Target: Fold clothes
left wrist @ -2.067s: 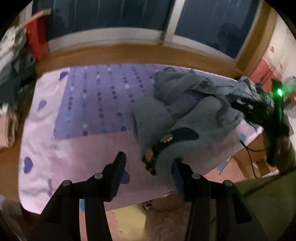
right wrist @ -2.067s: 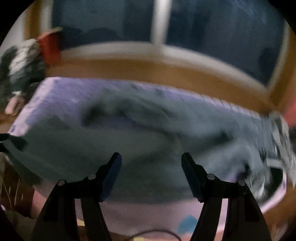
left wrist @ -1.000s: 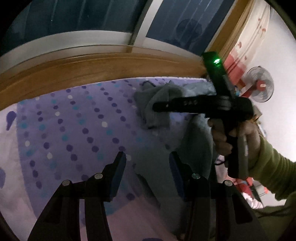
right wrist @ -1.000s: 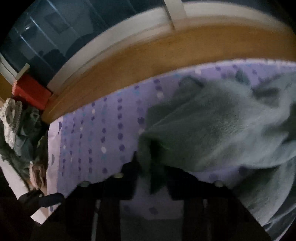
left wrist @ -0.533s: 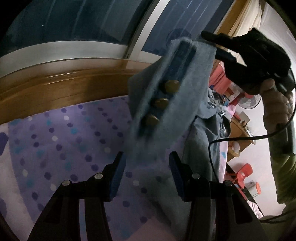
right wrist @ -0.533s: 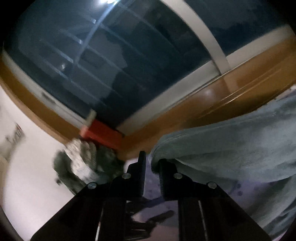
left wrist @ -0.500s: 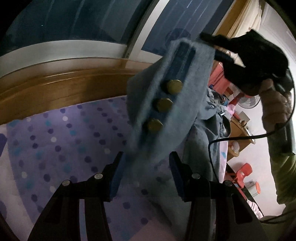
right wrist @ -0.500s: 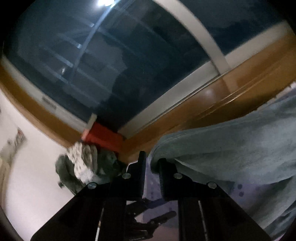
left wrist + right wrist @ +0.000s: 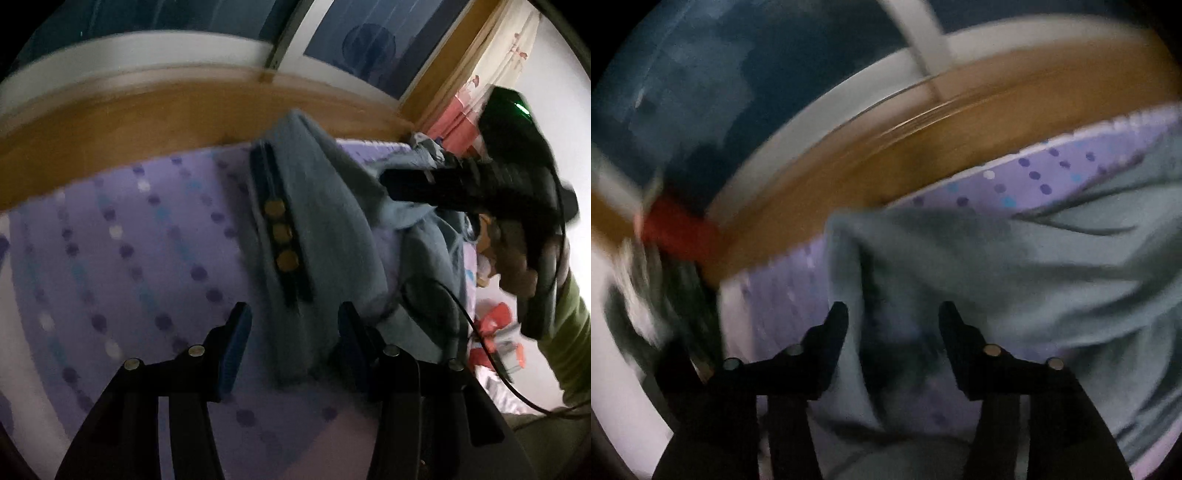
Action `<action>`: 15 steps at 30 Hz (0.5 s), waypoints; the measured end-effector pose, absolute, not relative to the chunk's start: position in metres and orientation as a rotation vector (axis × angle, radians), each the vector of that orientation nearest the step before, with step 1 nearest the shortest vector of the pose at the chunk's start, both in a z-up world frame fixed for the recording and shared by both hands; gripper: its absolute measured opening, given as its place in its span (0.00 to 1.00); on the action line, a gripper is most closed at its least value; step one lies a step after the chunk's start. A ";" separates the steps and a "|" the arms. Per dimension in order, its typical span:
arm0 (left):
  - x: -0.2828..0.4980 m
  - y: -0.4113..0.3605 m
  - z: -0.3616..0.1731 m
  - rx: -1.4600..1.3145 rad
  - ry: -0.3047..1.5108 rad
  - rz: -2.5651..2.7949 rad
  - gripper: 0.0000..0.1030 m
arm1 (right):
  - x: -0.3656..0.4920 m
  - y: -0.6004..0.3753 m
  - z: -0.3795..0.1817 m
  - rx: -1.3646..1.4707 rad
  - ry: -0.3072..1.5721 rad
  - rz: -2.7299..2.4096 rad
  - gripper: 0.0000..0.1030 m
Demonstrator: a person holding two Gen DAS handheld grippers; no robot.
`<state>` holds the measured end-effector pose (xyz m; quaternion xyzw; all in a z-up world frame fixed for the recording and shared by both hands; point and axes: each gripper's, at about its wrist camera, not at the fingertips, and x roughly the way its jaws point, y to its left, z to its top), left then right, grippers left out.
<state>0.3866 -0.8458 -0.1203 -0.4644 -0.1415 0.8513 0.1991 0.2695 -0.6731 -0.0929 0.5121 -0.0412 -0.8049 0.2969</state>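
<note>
A grey-blue garment [image 9: 332, 206] lies crumpled on the purple dotted bedspread [image 9: 129, 240]. A dark strip with three brass buttons [image 9: 280, 236] runs along its edge. My left gripper [image 9: 293, 328] is open just short of that strip, with the cloth's lower end lying between its fingers, not pinched. In the right wrist view my right gripper [image 9: 892, 314] hovers over the garment [image 9: 1015, 277] with its jaws opening. Cloth lies beneath the gap and the pads do not press on it. The left wrist view shows the right gripper [image 9: 391, 184] in a hand at the garment's right side.
A wooden ledge [image 9: 147, 110] and dark windows run along the far side of the bed. A red box [image 9: 676, 229] and a heap of clothes [image 9: 665, 295] sit off the bed's left end. A black cable [image 9: 480, 332] hangs at the right.
Half a second ago the right gripper held the buttoned edge up in the air, shut on it. Now it has come down, its jaws stand apart, and the garment lies on the bed.
</note>
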 end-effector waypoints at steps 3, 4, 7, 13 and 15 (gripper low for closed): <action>0.390 -0.840 -0.131 -1.326 -0.443 2.336 0.49 | 0.312 -0.682 -0.101 1.287 0.196 -2.113 0.53; 0.391 -0.838 -0.134 -1.334 -0.454 2.325 0.49 | 0.322 -0.683 -0.105 1.269 0.257 -2.094 0.53; 0.385 -0.830 -0.143 -1.377 -0.476 2.321 0.49 | 0.338 -0.694 -0.116 1.231 0.375 -2.066 0.53; 0.370 -0.828 -0.148 -1.309 -0.520 2.379 0.26 | 0.330 -0.710 -0.139 1.270 0.408 -2.074 0.48; 0.371 -0.833 -0.147 -1.294 -0.532 2.378 0.13 | 0.323 -0.710 -0.143 1.314 0.341 -2.044 0.31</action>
